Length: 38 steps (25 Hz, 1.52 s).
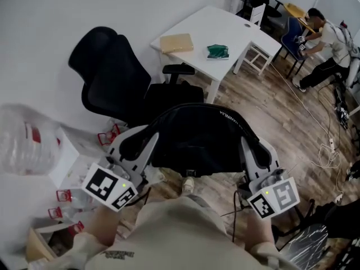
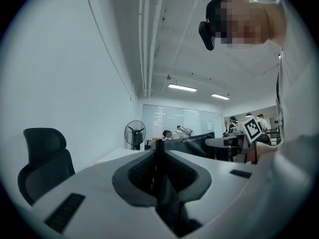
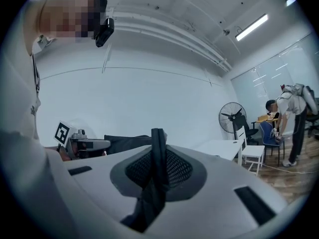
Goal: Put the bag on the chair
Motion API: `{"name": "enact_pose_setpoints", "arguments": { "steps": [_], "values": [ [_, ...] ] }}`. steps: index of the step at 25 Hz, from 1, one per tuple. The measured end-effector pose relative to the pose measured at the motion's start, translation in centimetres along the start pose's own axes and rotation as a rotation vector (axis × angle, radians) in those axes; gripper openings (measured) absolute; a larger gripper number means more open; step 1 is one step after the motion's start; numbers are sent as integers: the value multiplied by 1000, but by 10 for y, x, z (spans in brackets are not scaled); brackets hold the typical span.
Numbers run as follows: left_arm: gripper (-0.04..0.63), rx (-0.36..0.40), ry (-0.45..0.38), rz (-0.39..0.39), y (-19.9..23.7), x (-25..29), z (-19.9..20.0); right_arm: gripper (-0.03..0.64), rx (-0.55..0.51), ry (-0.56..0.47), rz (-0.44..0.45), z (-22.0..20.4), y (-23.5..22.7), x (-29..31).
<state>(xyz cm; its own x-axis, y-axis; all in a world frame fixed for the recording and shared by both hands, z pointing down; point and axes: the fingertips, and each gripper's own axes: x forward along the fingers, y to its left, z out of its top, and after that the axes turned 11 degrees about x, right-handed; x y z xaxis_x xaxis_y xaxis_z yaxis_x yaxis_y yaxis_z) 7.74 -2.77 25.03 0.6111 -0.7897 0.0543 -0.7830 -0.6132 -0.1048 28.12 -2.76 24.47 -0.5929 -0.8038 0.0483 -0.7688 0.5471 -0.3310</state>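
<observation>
A black bag (image 1: 197, 139) hangs between my two grippers, over the wooden floor in front of me. My left gripper (image 1: 135, 146) is shut on a black strap (image 2: 158, 168) at the bag's left end. At the bag's right end my right gripper (image 1: 256, 152) is shut on another black strap (image 3: 157, 156). Both grippers point level. The black office chair (image 1: 115, 77) stands just beyond the bag to the left, against the white wall, its seat partly hidden by the bag. It also shows in the left gripper view as the chair (image 2: 42, 158).
A white table (image 1: 239, 30) behind the chair carries a cardboard box (image 1: 176, 43) and a green packet (image 1: 217, 52). A clear plastic bag (image 1: 22, 139) and bottles lie at the left. Cables (image 1: 329, 145) trail on the floor at right, near a person (image 1: 329, 41).
</observation>
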Motion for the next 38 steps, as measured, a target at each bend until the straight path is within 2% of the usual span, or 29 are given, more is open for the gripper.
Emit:
{"name": "enact_pose_setpoints", "arguments": {
  "steps": [8, 15, 25, 29, 38],
  "values": [
    [67, 34, -30, 13, 1, 49, 12, 60, -23, -55, 0, 27, -47, 14],
    [67, 60, -55, 64, 26, 70, 22, 60, -27, -83, 37, 39, -60, 45],
    [69, 82, -82, 125, 79, 89, 21, 60, -56, -113, 51, 45, -62, 103],
    [68, 54, -76, 132, 102, 96, 14, 60, -57, -114, 44, 41, -65, 128],
    [67, 52, -69, 135, 168, 109, -11, 61, -59, -106, 32, 30, -62, 197]
  ]
}}
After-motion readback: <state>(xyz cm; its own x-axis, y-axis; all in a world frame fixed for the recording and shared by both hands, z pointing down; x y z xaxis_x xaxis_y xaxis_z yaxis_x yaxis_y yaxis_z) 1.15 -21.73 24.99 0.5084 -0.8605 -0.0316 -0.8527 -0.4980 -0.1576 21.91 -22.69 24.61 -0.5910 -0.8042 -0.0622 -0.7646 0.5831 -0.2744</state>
